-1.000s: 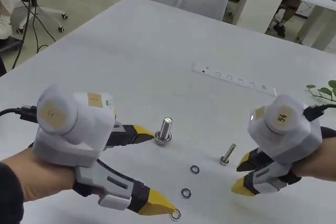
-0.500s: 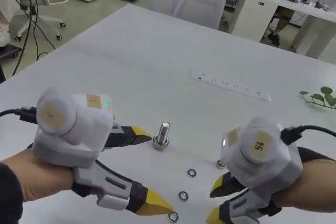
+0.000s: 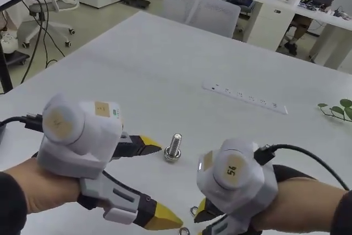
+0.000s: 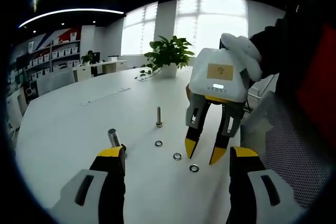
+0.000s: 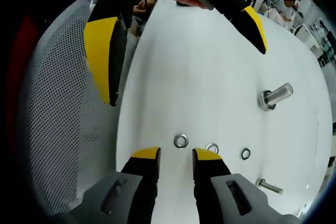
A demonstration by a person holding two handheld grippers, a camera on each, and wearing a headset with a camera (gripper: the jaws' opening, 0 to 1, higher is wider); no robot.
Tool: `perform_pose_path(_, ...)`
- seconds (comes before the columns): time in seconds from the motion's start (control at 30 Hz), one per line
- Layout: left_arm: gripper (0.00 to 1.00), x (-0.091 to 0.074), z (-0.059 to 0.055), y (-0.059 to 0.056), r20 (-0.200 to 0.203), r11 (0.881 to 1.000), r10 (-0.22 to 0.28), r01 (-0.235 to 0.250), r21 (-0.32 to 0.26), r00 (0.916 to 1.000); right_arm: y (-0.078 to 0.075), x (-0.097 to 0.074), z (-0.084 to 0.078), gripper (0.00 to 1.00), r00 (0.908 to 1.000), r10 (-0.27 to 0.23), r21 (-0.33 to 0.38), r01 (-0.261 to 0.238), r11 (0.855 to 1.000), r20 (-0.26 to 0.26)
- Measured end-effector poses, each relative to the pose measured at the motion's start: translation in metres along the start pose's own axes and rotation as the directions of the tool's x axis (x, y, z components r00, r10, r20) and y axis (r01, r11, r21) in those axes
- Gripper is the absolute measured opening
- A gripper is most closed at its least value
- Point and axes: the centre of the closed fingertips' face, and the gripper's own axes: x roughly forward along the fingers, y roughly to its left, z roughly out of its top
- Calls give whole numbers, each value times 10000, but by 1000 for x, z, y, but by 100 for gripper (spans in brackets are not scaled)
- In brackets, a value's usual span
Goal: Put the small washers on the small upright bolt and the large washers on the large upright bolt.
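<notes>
Right gripper [image 5: 176, 157]: fingers a little apart, nothing between them, tips low over the table [image 3: 165, 59]. One washer [image 5: 181, 140] lies flat just ahead of the gap, not touched. Second washer [image 5: 212, 148] lies just beside the right-hand tip; third washer [image 5: 245, 153] lies further along the same line, apart from the tips. All three are loose on the tabletop. The first looks slightly broader than the third, but small and large cannot be sorted with confidence. Left gripper [image 3: 159, 181]: fingers wide apart and empty, one tip close to the large bolt [image 3: 174, 147] without touching it. Large bolt stands upright, threads up. There is a broad ring at its foot; cannot tell whether that is the bolt's head or a washer already seated. Small bolt [image 4: 158, 116] stands upright beyond the washer row, well clear of both grippers, shank bare as far as the left gripper view shows. Judgement: task is at or near the start. Three washers are to be placed, none in hand, none plainly on either bolt. Step in hand looks like the pick of the nearest washer by the right gripper. After that come sorting by size and threading each one over its matching bolt.
</notes>
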Motion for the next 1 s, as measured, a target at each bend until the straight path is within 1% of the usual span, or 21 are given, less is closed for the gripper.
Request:
perform_pose_path(0.27,81,-2,1,-2,40,10000,44,-44,7,10000,1,10,5,23,9998,58,-246,-62,9997,-172)
perform_pose_path(0.43,81,-4,3,-2,108,10000,82,-82,-9,9999,-1,12,3,22,9996,-64,-472,51,9989,-271)
perform_pose_path(0.6,81,-4,4,-4,120,10000,91,-91,2,9999,0,13,1,21,9993,-116,-538,96,9985,-357)
perform_pose_path(0.63,81,-4,4,-4,126,9999,114,-114,12,9999,0,13,1,21,9992,-193,-726,167,9972,-358)
perform_pose_path(0.73,81,-5,5,-5,163,9999,122,-122,6,9998,-1,13,1,20,9990,-243,-738,214,9970,-385)
perform_pose_path(0.8,80,-5,5,-5,170,9999,133,-133,21,9998,-1,13,1,19,9986,-322,-893,285,9956,-413)
perform_pose_path(1.0,80,-6,6,-5,199,9999,168,-168,-5,9997,0,12,1,18,9987,-302,-1079,256,9938,-414)
